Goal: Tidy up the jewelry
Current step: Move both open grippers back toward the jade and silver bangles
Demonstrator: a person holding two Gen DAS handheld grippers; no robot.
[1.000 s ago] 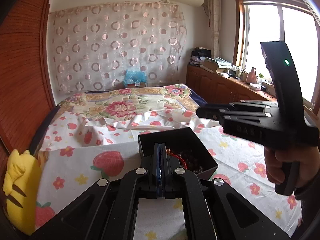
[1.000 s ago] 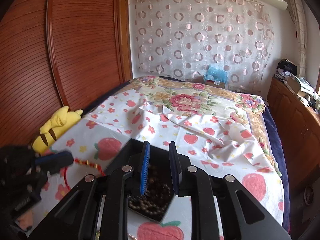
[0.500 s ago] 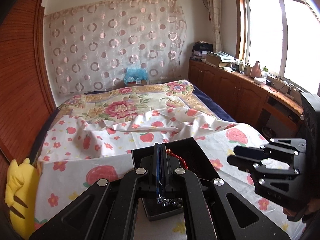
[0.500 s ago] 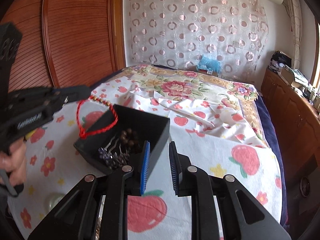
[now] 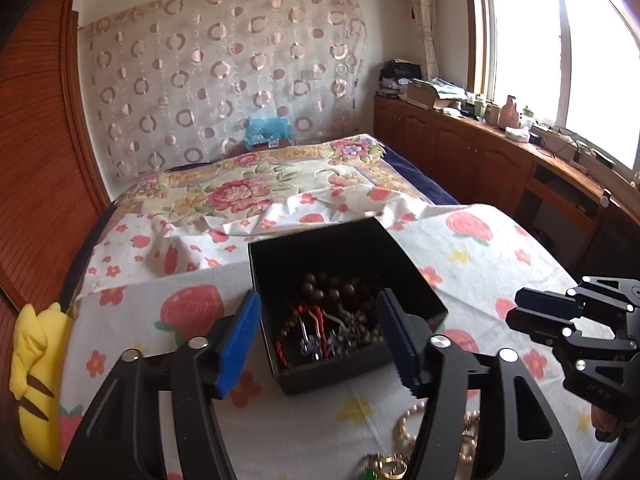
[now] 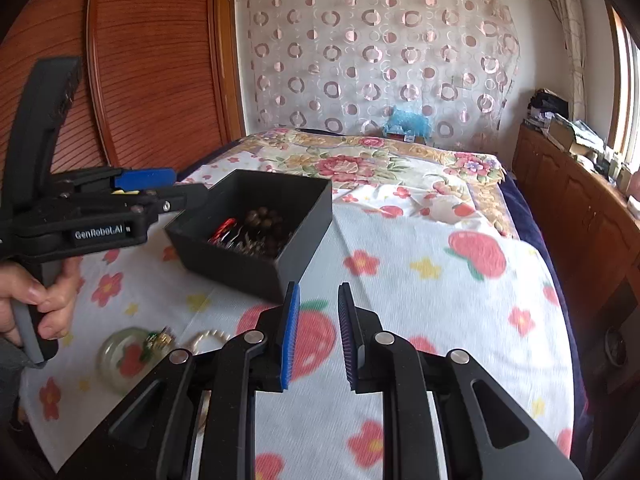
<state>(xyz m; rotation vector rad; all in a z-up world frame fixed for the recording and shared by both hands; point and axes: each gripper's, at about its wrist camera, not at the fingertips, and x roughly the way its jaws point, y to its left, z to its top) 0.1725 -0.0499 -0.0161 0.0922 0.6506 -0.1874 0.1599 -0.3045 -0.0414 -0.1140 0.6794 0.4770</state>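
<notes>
A black open box [image 5: 416,292] stands on the bed and holds dark wooden beads [image 5: 328,286], a red cord bracelet [image 5: 316,320] and other jewelry. My left gripper [image 5: 320,336] is open and empty, its jaws spread over the box's near side. In the right wrist view the box [image 6: 256,268] lies ahead to the left, with the left gripper [image 6: 176,190] at its left rim. My right gripper [image 6: 318,332] is open a little and empty, above the sheet. Loose pearl and gold pieces [image 5: 404,436] lie on the sheet near me.
The bed is covered with a strawberry-print sheet [image 6: 440,280]. A clear glass bangle [image 6: 120,356] and a pearl strand [image 6: 204,338] lie at the near left. A yellow plush toy [image 5: 32,372] sits at the bed's left edge. Wooden cabinets [image 5: 480,160] line the right wall.
My left gripper has opened and let the red cord bracelet go into the box. My right gripper has drawn back to the right, away from the box.
</notes>
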